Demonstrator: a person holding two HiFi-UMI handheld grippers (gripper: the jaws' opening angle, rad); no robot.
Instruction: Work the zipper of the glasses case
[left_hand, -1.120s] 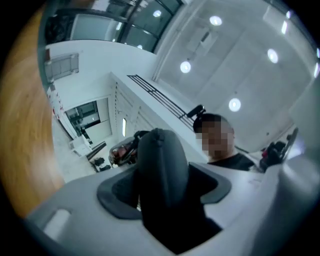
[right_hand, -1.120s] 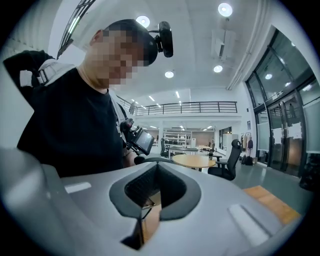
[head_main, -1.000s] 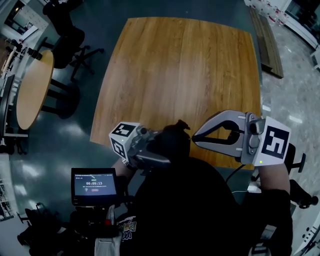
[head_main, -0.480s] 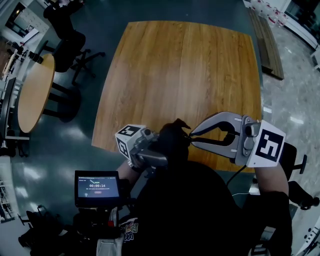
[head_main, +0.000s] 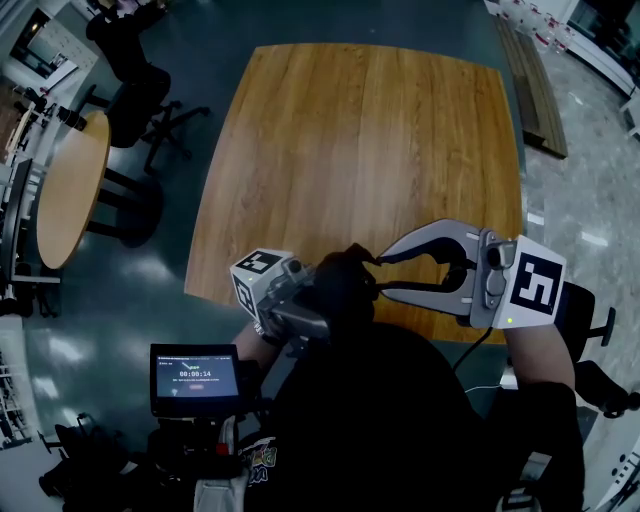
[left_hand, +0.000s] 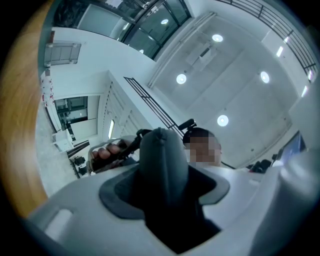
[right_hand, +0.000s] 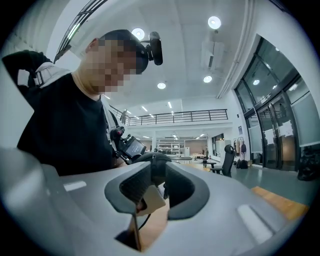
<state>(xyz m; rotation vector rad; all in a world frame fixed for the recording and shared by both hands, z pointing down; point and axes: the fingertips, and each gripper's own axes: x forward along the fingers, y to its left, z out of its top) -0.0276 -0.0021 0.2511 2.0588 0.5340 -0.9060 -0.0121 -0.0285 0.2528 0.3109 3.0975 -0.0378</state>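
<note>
Currently: mid-task, at a re-grip on the zipper, as I judge it.

Far left, well clear of the work: a round side table (head_main: 70, 185), and lower down a small screen (head_main: 195, 372) mounted by the person's torso.

Left gripper (left_hand: 167, 187): tilted upward, jaws clamped on the dark glasses case (head_main: 345, 285). The case is held in the air in front of the torso, above the near edge of the table (head_main: 370, 130).

Right gripper (head_main: 383, 276): level, pointing at the case from the right. Its jaws have just been opening and stand slightly spread. In the right gripper view a small dark tab (right_hand: 164, 189), probably the zipper pull, hangs between the pads. The pads do not appear to press on it.

Next move, judged: close the right gripper on the pull again, or shift it along the zipper line, while the left gripper keeps the case steady. The pull is small and dark against a dark case, so alignment needs care.

Room: both grippers work off the surface, close to the body. The wood of the table beyond them shows bare, with open space to the right of the right gripper for a pulling stroke.
</note>
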